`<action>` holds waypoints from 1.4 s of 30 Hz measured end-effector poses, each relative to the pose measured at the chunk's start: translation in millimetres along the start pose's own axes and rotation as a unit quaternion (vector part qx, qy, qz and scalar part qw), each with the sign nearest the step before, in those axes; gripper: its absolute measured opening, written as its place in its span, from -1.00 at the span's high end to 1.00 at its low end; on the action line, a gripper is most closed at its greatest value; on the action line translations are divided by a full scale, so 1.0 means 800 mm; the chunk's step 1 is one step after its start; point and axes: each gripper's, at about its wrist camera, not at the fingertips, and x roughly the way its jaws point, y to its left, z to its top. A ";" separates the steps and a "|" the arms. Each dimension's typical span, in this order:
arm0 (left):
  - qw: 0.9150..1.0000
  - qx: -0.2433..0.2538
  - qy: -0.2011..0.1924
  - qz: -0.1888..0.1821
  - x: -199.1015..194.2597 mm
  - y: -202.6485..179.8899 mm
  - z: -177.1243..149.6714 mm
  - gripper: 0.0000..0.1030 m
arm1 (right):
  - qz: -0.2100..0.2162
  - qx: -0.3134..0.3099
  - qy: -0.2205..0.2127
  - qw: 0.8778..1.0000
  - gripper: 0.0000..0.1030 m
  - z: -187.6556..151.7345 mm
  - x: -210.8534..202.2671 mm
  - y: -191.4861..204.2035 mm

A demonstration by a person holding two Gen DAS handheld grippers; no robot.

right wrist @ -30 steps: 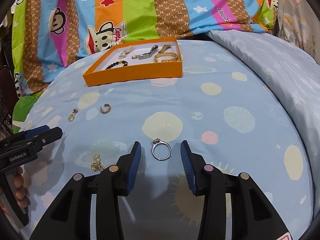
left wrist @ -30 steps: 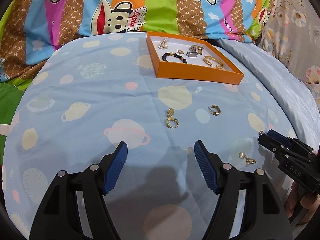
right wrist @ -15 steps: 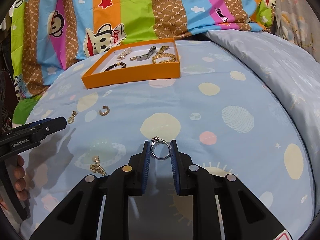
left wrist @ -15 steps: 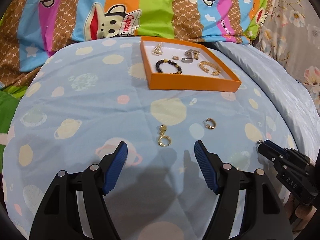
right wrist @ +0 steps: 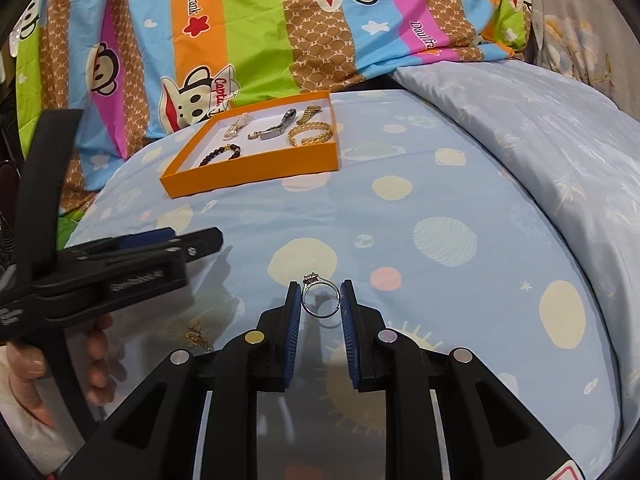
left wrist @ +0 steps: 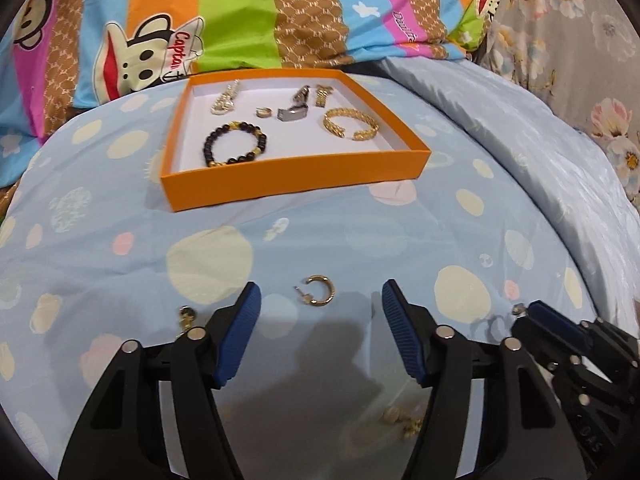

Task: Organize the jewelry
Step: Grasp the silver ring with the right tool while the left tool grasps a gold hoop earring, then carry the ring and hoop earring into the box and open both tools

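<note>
the right gripper (right wrist: 320, 300) is clenching a silver stone-set ring (right wrist: 320, 298) at lower centre, needing carrying to the orange cardboard tray (right wrist: 256, 168) upper left, while the left gripper (left wrist: 320, 312), jaws apart and just narrowing, is straddling a small gold hoop earring (left wrist: 318, 291).

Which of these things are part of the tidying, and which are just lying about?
Part of the job:
- orange box
- silver ring, clamped in the right tool
- gold hoop earring, between the open left tool

Just there:
- blue planet-print quilt
- striped monkey-print bedding

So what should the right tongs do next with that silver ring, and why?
Probably lift it and carry it to the orange box. The right tongs have just closed on the silver stone-set ring, pads touching both sides, and the other sorted jewelry already lies in that box.
</note>
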 end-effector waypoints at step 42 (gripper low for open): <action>0.996 -0.013 -0.086 0.006 0.003 0.068 0.130 0.61 | 0.068 -0.030 -0.016 0.997 0.64 0.168 0.119 0.048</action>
